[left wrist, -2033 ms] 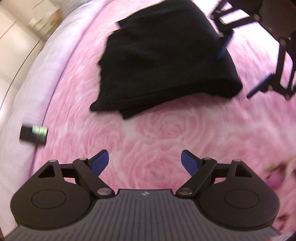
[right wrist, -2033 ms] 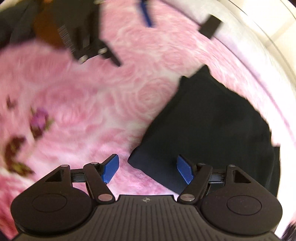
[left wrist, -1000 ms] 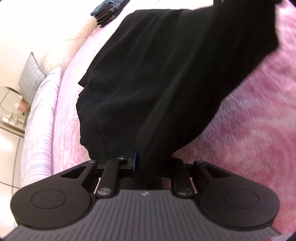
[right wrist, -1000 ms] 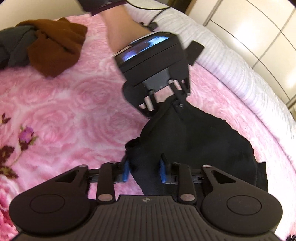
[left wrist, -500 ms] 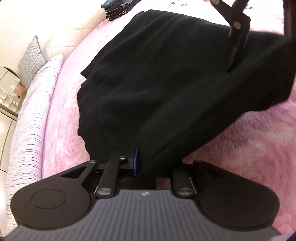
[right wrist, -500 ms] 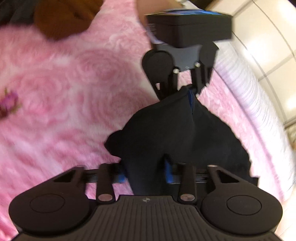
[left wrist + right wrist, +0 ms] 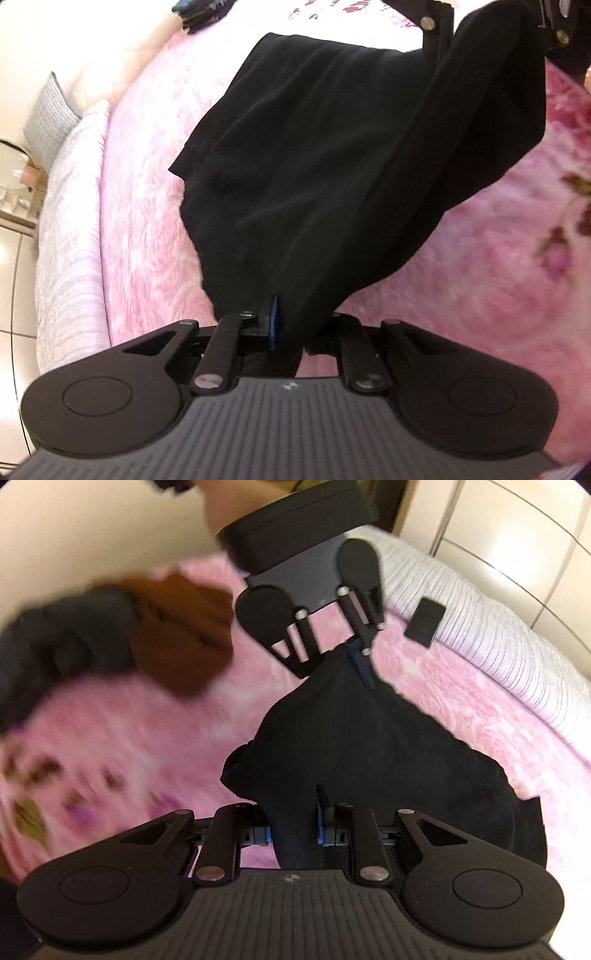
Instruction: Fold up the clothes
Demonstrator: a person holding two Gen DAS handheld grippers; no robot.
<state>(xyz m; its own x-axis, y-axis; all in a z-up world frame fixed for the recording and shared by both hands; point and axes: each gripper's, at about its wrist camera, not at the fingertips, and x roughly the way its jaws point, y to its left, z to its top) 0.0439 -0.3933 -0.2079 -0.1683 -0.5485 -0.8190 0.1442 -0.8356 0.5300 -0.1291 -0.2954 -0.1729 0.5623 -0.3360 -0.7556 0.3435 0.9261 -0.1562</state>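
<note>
Black garment (image 7: pixel 332 155) bunched, lifted off pink bed (image 7: pixel 480 288), pinched by left gripper (image 7: pixel 291 328) and right gripper (image 7: pixel 293 829); folding unfinished, brown garment (image 7: pixel 181 638) heaped beyond.

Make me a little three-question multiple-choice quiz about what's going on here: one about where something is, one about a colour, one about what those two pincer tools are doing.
1. Where does the brown garment lie?
A. On the pink blanket, beside a dark grey garment
B. Between the right gripper's fingers
C. On the floor

2. What colour is the garment being folded?
A. White
B. Black
C. Green

3. What are the two grippers doing?
A. Both open, holding nothing
B. Only the left holds cloth
C. Both shut on the black garment

Answers:
1 A: the right wrist view shows it on the blanket next to the grey one.
2 B: both views show black cloth.
3 C: the left gripper and right gripper each have cloth pinched between their fingers.
</note>
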